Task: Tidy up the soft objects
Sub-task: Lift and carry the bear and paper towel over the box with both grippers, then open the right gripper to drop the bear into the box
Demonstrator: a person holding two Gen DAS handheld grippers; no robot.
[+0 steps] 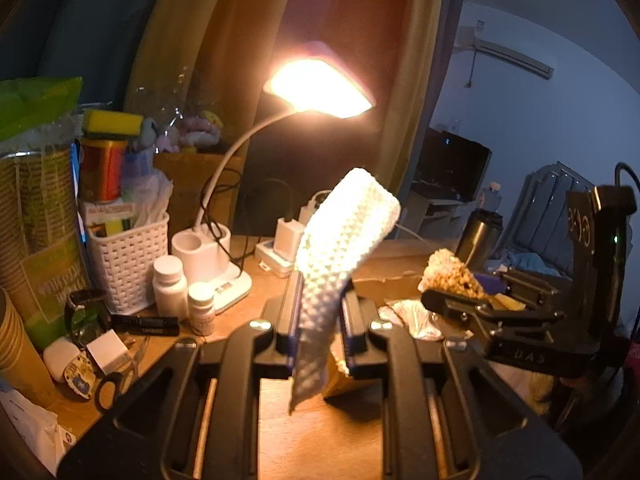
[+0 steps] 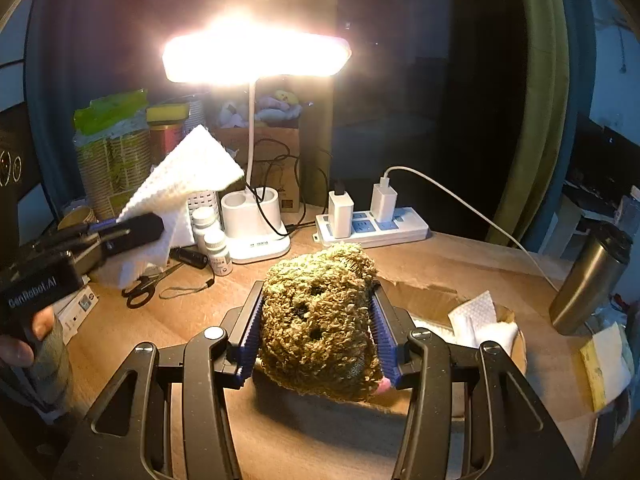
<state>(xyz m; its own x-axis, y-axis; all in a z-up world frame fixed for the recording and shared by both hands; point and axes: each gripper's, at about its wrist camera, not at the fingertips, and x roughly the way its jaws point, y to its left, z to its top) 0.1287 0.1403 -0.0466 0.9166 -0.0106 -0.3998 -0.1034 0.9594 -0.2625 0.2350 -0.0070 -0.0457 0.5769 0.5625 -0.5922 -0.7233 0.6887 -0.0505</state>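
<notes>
White waffle cloth (image 1: 344,240) stands up between the pressed-together fingers of the left tool (image 1: 316,304), its upper part curling toward the desk lamp (image 1: 320,84) and its lower end hanging below the pads, above the tabletop (image 1: 320,432). Beside it, the right tool (image 2: 318,320) pinches a curly olive-brown plush toy (image 2: 320,320) from both sides, held over the tabletop near a torn cardboard box (image 2: 424,296) containing white cloths.
</notes>
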